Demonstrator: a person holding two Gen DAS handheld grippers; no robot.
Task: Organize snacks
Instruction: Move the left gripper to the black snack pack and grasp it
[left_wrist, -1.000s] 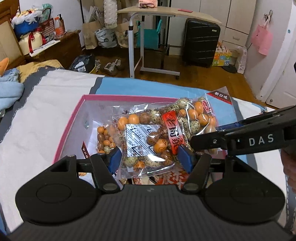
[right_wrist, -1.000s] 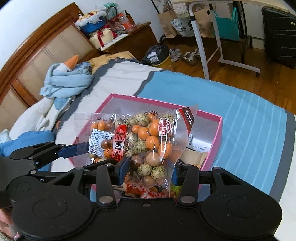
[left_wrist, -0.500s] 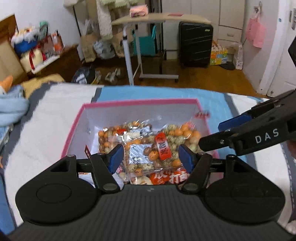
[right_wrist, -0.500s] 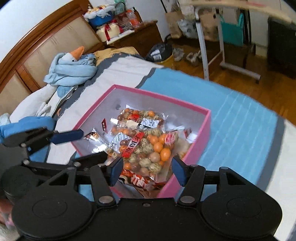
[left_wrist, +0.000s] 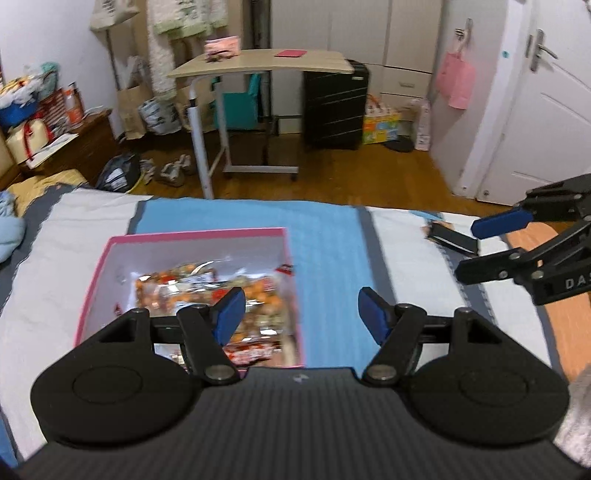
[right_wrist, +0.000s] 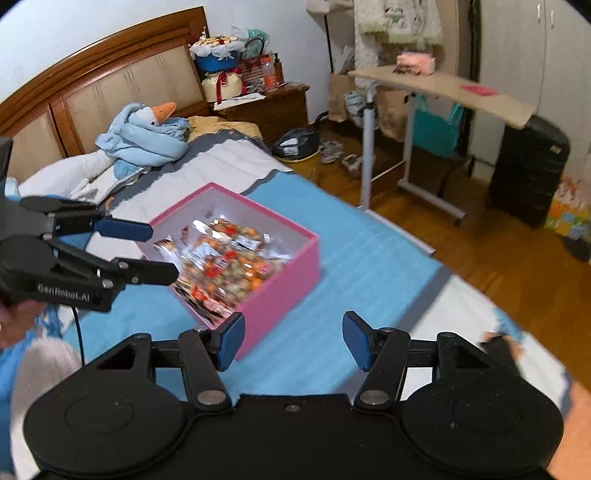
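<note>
A pink box (left_wrist: 199, 233) (right_wrist: 288, 280) stands on the blue-and-white bedspread, and clear bags of orange and speckled snacks (left_wrist: 207, 288) (right_wrist: 229, 258) lie inside it. My left gripper (left_wrist: 301, 317) (right_wrist: 160, 251) hovers open over the box's right wall with nothing between its blue pads. Above the bedspread, just right of the box, my right gripper (right_wrist: 293, 339) (left_wrist: 468, 251) is open too and holds nothing. A dark snack packet (left_wrist: 450, 236) (right_wrist: 498, 345) lies on the bed further right, near the mattress edge.
A plush goose wrapped in a blue blanket (right_wrist: 147, 129) lies by the wooden headboard (right_wrist: 110, 74). Beyond the bed's far edge are wooden floor, a rolling desk (left_wrist: 258, 62), a black suitcase (left_wrist: 332, 103) and a cluttered nightstand (right_wrist: 266, 103).
The bag of snacks that sat between both grippers' pads a second ago now lies in the pink box. Both grippers have lifted, pulled back and swung right, and the right jaws stand wider.
</note>
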